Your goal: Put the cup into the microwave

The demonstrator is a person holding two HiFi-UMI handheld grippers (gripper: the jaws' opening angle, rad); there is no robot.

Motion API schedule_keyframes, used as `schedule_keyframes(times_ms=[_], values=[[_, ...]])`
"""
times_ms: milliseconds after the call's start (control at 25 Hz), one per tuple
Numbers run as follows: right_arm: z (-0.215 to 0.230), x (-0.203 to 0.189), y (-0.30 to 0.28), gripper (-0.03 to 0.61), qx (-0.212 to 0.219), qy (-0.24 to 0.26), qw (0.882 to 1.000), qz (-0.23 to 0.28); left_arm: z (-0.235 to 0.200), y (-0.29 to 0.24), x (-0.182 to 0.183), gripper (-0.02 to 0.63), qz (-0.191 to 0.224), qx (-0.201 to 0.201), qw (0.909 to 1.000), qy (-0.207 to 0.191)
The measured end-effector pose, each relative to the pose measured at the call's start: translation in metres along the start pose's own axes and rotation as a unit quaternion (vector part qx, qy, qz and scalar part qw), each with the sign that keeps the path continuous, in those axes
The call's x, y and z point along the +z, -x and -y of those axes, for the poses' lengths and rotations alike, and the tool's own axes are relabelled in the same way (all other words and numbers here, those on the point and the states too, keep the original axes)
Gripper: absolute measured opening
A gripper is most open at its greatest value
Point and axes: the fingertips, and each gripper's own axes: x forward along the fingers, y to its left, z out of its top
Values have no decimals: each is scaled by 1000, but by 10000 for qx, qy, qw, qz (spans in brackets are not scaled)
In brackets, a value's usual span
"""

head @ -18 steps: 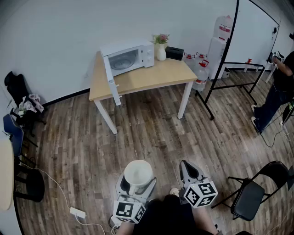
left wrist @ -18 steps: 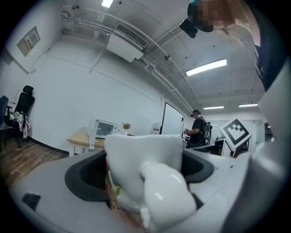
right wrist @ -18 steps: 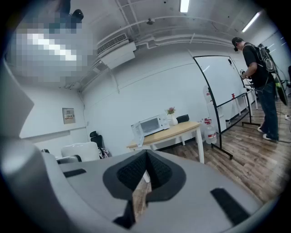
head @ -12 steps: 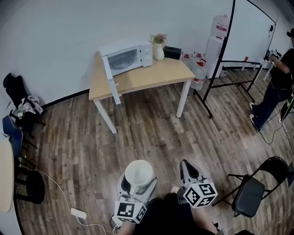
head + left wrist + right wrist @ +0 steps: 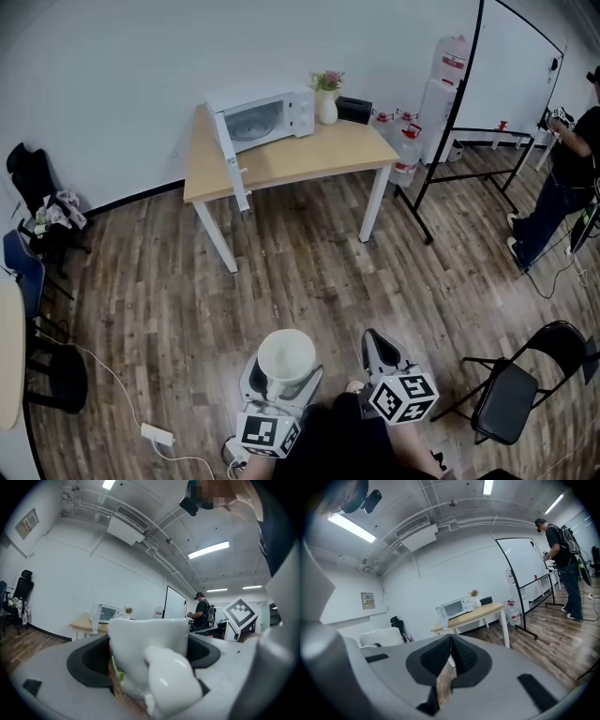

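We see an office-style workroom rather than a home. Plain white walls and a wood-plank floor (image 5: 309, 281) surround 1 light wooden table (image 5: 300, 164), which carries a microwave (image 5: 267, 114) and a flower vase (image 5: 327, 106). A whiteboard (image 5: 517, 66) on a black stand is at the right, with a water dispenser (image 5: 439, 108) and water jugs (image 5: 411, 150) near it. We also note a black folding chair (image 5: 511, 398), an office chair (image 5: 28, 173) by the wall, and overhead strip lights (image 5: 208, 549), a ceiling air-conditioning unit (image 5: 127, 526) and exposed pipes (image 5: 164, 562).
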Motion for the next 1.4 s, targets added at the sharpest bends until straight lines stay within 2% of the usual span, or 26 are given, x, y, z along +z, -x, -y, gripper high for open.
schedule_keyframes(times_ms=[280, 520, 1400], values=[[0, -14, 2, -8, -43, -114, 9998, -131, 2, 5, -7, 459, -39, -47, 9999, 126], [6, -10, -17, -6, 9, -121, 9998, -154, -4, -13, -5, 459, -15, -26, 9999, 148], [81, 54, -171, -8, 316, -91, 9988, -353, -60, -186, 22, 459, 128, 217, 9995, 213]])
